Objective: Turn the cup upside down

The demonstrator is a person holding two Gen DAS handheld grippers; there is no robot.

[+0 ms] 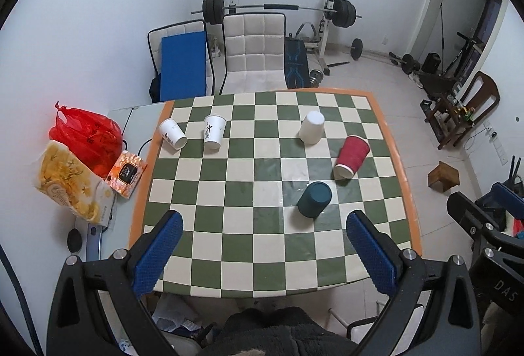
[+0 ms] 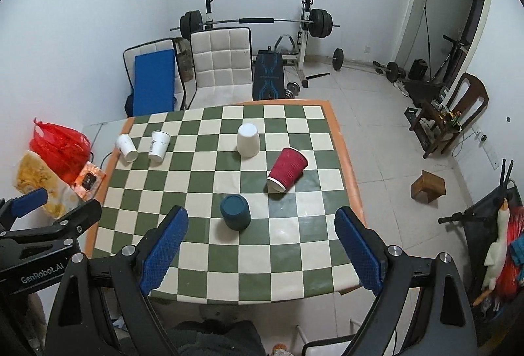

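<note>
Five cups sit on my checkered table [image 1: 376, 258]; the red cup [image 1: 352, 157] tilts mouth-down by its right edge. Both my left gripper [image 1: 265, 253] and right gripper [image 2: 262, 249] gape, holding nothing. Barbell rack [image 2: 255, 20] stands behind.

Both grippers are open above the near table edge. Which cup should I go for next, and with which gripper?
Probably move the left gripper forward and left toward the printed white cup. It alone seems upright, mouth up; the red cup, teal cup and two other white cups look already flipped.
</note>
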